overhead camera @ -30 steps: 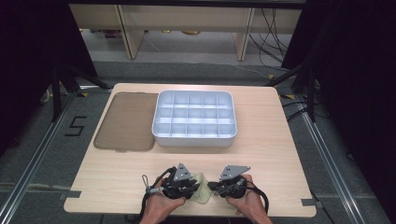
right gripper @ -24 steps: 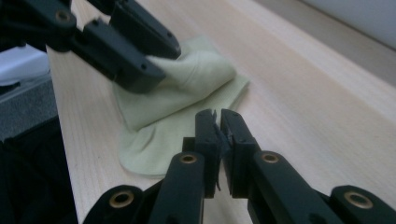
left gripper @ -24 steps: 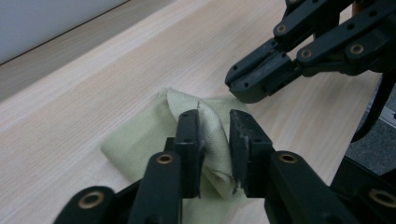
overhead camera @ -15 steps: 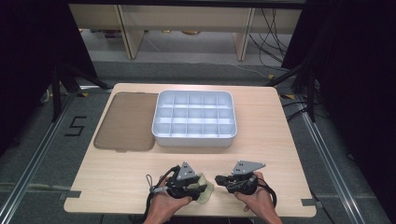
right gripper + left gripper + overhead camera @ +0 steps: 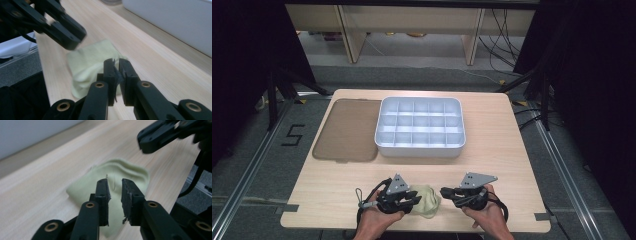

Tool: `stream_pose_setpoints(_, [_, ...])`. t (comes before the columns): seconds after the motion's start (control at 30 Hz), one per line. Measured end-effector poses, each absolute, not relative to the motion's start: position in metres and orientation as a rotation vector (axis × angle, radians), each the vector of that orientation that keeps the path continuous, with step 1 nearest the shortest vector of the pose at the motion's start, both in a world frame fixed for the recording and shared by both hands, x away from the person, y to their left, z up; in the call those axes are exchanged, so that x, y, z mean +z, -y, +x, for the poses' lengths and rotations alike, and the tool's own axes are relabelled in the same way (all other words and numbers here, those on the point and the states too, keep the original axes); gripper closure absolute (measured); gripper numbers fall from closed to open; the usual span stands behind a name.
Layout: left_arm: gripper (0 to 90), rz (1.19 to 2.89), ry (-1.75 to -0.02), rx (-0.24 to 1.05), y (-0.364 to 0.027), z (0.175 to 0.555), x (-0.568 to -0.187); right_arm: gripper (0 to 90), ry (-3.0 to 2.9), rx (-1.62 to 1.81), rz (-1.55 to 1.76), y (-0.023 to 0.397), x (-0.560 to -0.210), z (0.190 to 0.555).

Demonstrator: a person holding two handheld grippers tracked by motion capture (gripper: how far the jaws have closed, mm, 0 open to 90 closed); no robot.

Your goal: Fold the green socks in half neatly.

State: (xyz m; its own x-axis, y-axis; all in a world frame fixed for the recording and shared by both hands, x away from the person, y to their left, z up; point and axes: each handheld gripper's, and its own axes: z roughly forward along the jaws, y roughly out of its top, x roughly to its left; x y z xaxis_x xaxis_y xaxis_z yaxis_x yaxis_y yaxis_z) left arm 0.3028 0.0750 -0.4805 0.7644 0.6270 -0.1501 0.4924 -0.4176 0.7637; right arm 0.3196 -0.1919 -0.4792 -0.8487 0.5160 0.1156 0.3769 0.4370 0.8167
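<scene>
The pale green cloth (image 5: 426, 200), judged light, limp and easily bunched, is best pinched at a raised fold; the left gripper (image 5: 115, 185), its jaws slightly apart after closing, clamps nothing, and the right gripper (image 5: 116, 65) is nearly together, empty.

Legible markings: one. The numeral "5" (image 5: 293, 135), dark strokes set straight on the grey floor (image 5: 242, 165), stands at about nine o'clock from the table (image 5: 492, 165) in the high view, just outside the table's left edge and beside the floor rail. It reads upright from the person's side.

No other text, label, brand or sign is legible in the high view or in either gripper view.
</scene>
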Motion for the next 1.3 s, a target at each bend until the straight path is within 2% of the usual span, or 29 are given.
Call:
stream_pose_setpoints(0.17, [79.9,2.110,-0.860,0.176,-0.076,0.302,-0.489,84.5,-2.546,1.380,0.746,0.182,-0.478,0.315])
stream_pose_setpoints(0.6, [82.6,2.177,-0.850,0.200,-0.077,0.309,-0.501,84.6,-2.659,1.295,0.658,0.149,-0.490,0.310])
stream_pose_setpoints(0.73, [83.7,2.192,-0.855,0.217,-0.079,0.310,-0.504,84.2,-2.712,1.141,0.658,0.151,-0.500,0.311])
stream_pose_setpoints(1.0, [85.1,2.208,-0.838,0.243,-0.079,0.310,-0.506,85.0,-2.722,1.112,0.660,0.153,-0.504,0.310])
stream_pose_setpoints(1.3, [85.2,2.164,-0.847,0.277,-0.077,0.316,-0.491,85.6,-2.613,1.227,0.669,0.156,-0.485,0.323])
